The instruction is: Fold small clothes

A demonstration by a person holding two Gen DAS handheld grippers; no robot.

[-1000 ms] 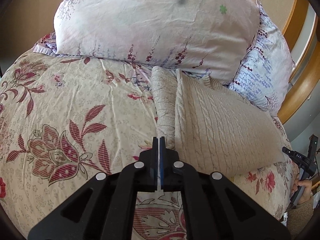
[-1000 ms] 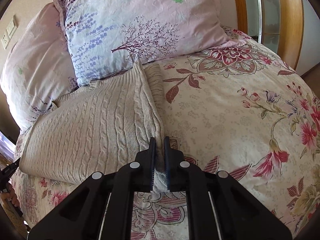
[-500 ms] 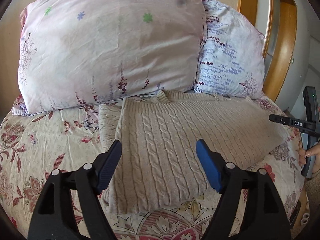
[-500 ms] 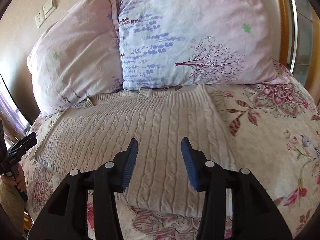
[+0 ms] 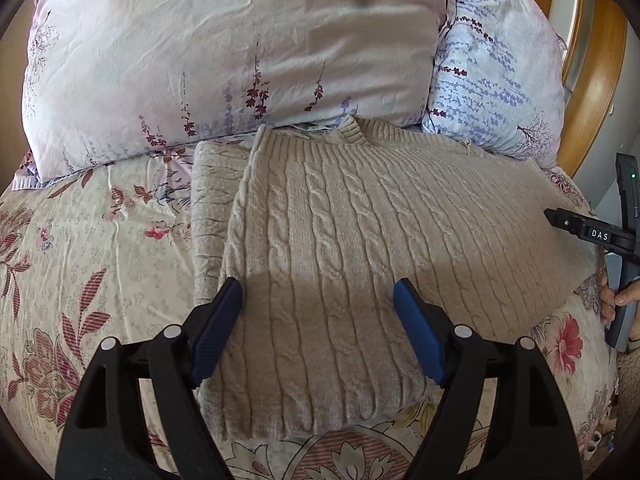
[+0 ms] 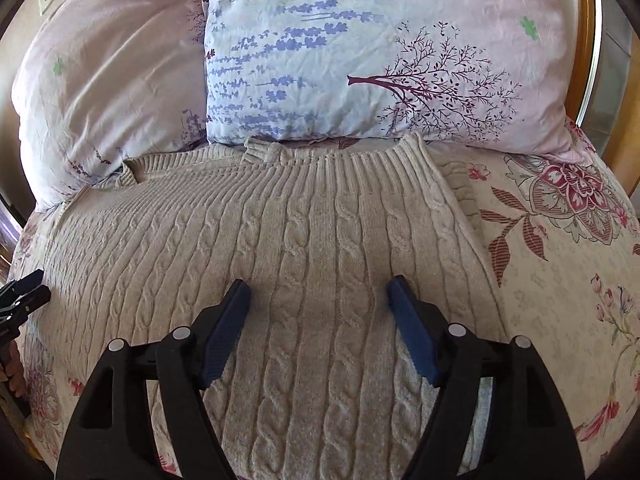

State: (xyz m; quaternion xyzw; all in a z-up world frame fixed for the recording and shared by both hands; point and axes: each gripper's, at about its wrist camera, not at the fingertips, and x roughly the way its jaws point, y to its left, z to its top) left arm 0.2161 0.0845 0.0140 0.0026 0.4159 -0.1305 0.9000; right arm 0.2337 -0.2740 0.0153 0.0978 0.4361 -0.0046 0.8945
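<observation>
Left claw (image 5: 318,300) and right claw (image 6: 318,296) both gape wide, empty, above the beige cable-knit sweater (image 5: 360,248). Sweater lies folded on the floral bedspread (image 5: 100,248), collar touching two pillows (image 6: 360,60); wooden headboard (image 5: 592,80) beyond the sweater.

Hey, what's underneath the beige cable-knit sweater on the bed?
The sweater lies on the floral bedspread. A folded-under knit layer, probably a sleeve, sticks out along one edge. Whatever else is beneath is covered.
</observation>
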